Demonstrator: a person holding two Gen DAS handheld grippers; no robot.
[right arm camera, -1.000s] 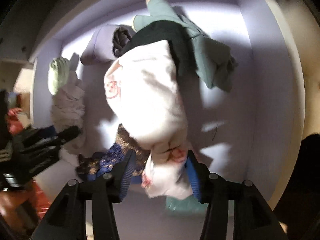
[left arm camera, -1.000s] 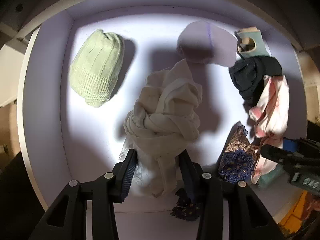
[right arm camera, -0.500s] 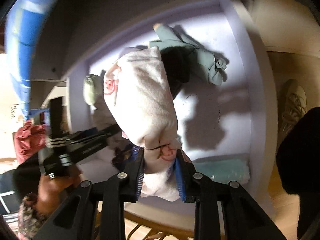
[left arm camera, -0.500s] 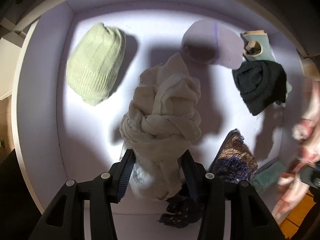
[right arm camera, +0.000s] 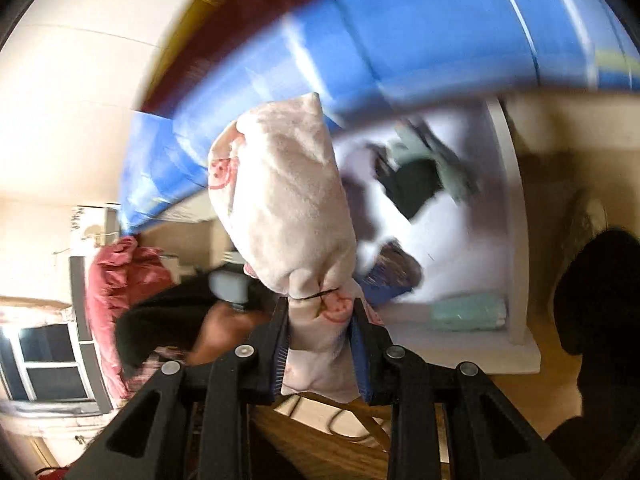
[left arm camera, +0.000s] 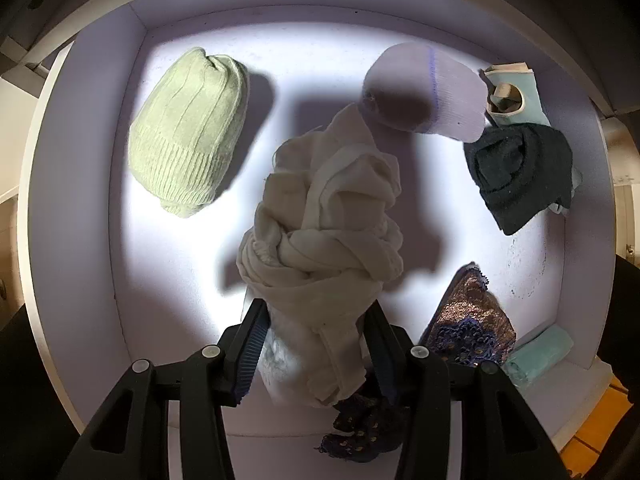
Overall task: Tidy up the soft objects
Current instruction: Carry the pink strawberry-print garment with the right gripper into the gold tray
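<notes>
A knotted cream scarf (left arm camera: pixel 328 216) hangs over the white box's floor and casts a shadow, with my left gripper (left arm camera: pixel 314 312) shut on its lower end. It points straight down into the box (left arm camera: pixel 80 200). My right gripper (right arm camera: pixel 319 308) is shut on a pale pink cloth with red smiley prints (right arm camera: pixel 288 200), held high above and outside the box (right arm camera: pixel 516 240). The right wrist view is blurred by motion.
In the box lie a light green beanie (left arm camera: pixel 188 132), a white sock-like piece (left arm camera: pixel 440 92), a dark cloth (left arm camera: pixel 520 172), a sequined blue-brown cloth (left arm camera: pixel 472 320) and a teal roll (left arm camera: pixel 540 352). A hand (right arm camera: pixel 216 332) and a red cloth (right arm camera: pixel 120 280) show at left.
My right gripper has closed on the pink cloth and risen out of the box with it, so the cloth has left the left wrist view. The left gripper and scarf stay put.
</notes>
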